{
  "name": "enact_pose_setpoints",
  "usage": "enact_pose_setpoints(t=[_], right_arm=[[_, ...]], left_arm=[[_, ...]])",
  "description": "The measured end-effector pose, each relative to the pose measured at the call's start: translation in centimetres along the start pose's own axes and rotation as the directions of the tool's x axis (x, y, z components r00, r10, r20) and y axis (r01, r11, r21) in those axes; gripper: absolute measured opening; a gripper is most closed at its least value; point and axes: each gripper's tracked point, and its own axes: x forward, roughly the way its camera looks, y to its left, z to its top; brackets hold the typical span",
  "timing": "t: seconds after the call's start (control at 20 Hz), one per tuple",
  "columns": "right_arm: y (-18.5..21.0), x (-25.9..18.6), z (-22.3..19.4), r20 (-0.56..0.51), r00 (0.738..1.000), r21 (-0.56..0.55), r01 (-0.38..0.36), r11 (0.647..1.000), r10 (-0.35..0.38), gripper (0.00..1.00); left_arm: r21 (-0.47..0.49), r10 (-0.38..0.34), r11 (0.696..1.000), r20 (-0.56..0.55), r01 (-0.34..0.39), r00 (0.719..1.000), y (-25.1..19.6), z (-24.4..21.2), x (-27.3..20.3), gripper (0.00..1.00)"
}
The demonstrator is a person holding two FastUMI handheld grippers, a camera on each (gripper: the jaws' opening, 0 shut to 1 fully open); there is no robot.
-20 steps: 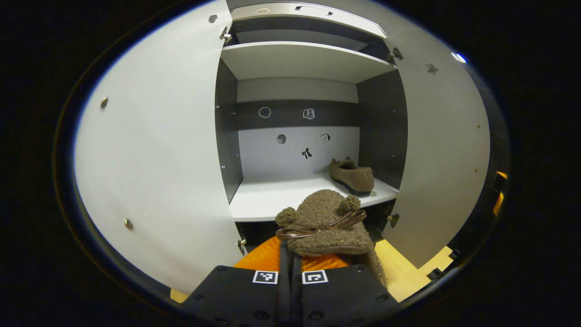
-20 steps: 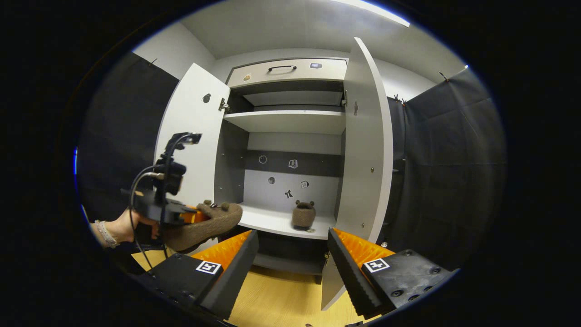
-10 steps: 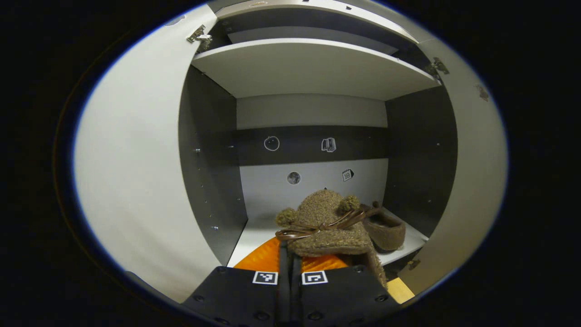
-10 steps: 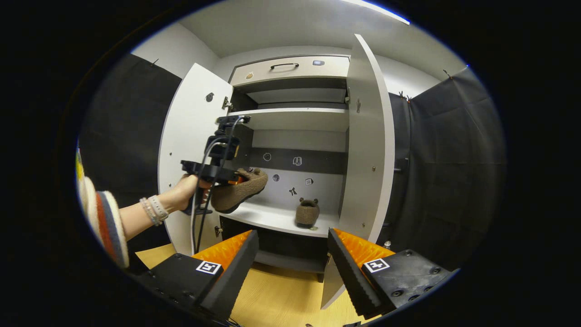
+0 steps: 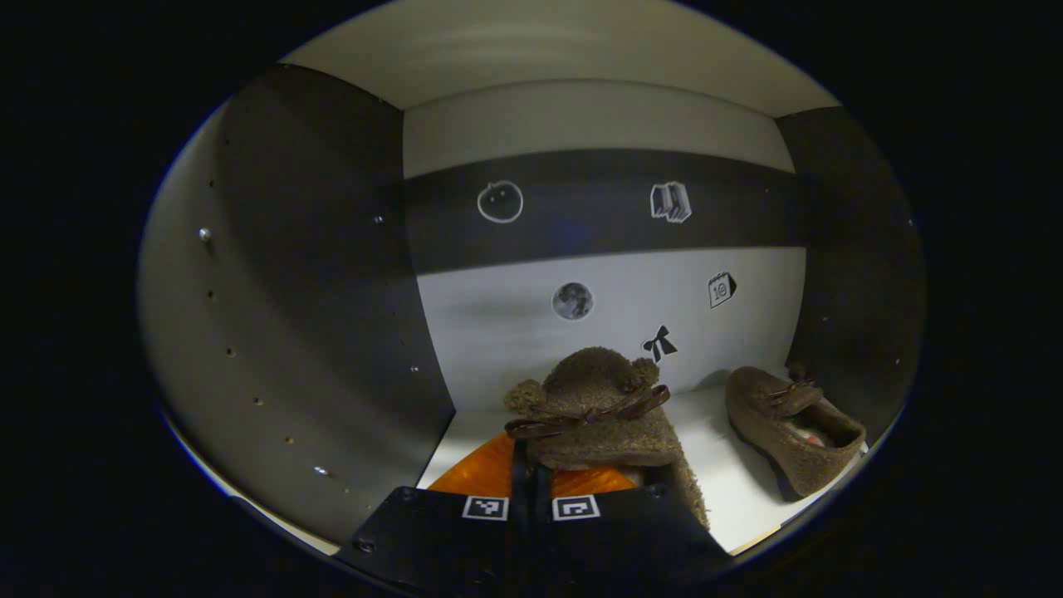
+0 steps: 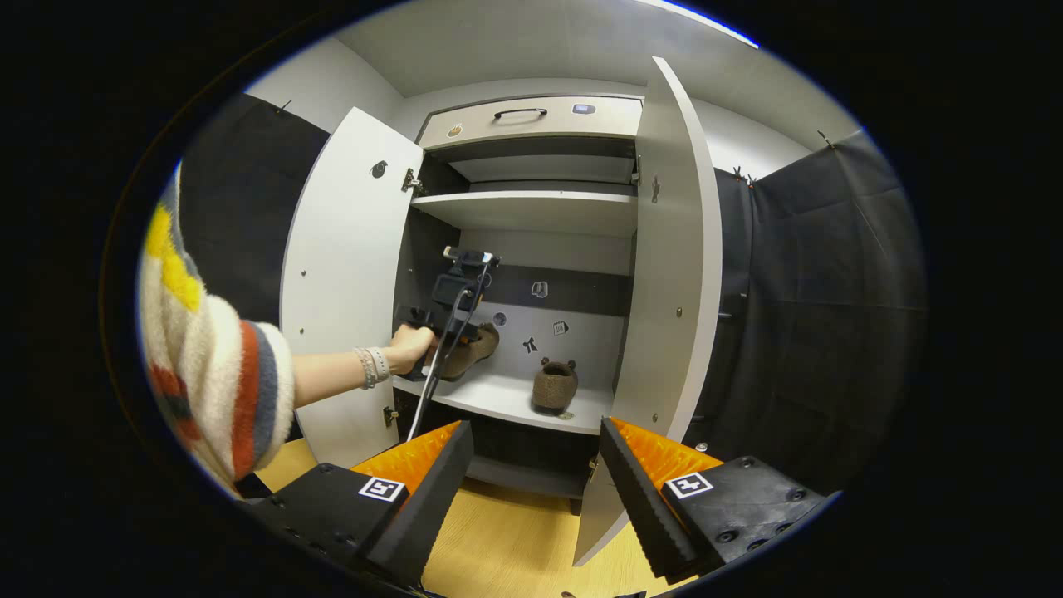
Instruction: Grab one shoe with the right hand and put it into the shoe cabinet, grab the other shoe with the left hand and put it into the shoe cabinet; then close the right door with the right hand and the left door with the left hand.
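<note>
In the left gripper view, we see our left gripper (image 5: 531, 486) reaching inside the shoe cabinet (image 5: 291, 274), its jaws drawn close together and clamped on the heel end of a fuzzy brown shoe (image 5: 602, 411). That shoe carries a thin bow and two small pom-poms on its toe, and it points toward the cabinet's back wall, held over the white lower shelf (image 5: 714, 465). To the right of it, apart from it, the other shoe (image 5: 789, 432) lies on the same shelf near the dark right side wall. Small stickers (image 5: 573, 300) dot the back panel above both shoes.

In the right gripper view, we look at the cabinet from farther back, over a wooden floor (image 6: 515, 548). Our right gripper (image 6: 536, 477) hangs in front of the cabinet with its jaws spread wide and nothing between them. Both doors stand open: the left door (image 6: 345, 282) swung out to the left, the right door (image 6: 673, 307) seen almost edge-on. A hand (image 6: 411, 347) with a striped sleeve (image 6: 212, 365) holds the left gripper (image 6: 453, 320) inside the opening, with the held shoe (image 6: 472, 349) just above the left part of the lower shelf (image 6: 498, 399). The second shoe (image 6: 555, 384) sits on that shelf's right part, toe toward the back. Above are an upper shelf (image 6: 531, 209) and a drawer (image 6: 531, 123) with a dark handle.
</note>
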Motion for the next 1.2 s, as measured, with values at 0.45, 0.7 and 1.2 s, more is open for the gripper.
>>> enact_pose_setpoints(t=[0.45,0.7,1.2], right_arm=[[-1.2,2.7,-1.3,-0.043,0.999,0.012,0.013,1.000,-0.013,0.98],[-1.3,3.9,-0.7,-0.029,1.000,0.034,-0.002,0.999,0.003,0.98],[0.1,4.6,-0.1,-0.001,0.999,0.067,-0.051,0.996,0.051,0.98]], left_arm=[[0.038,-0.029,0.999,-0.074,0.032,0.997,-1.6,-2.8,4.5,0.19],[0.051,-0.061,0.997,-0.070,0.065,0.996,-1.5,-2.6,4.4,0.32],[0.054,-0.077,0.995,-0.050,0.080,0.996,1.1,-1.9,0.7,0.93]])
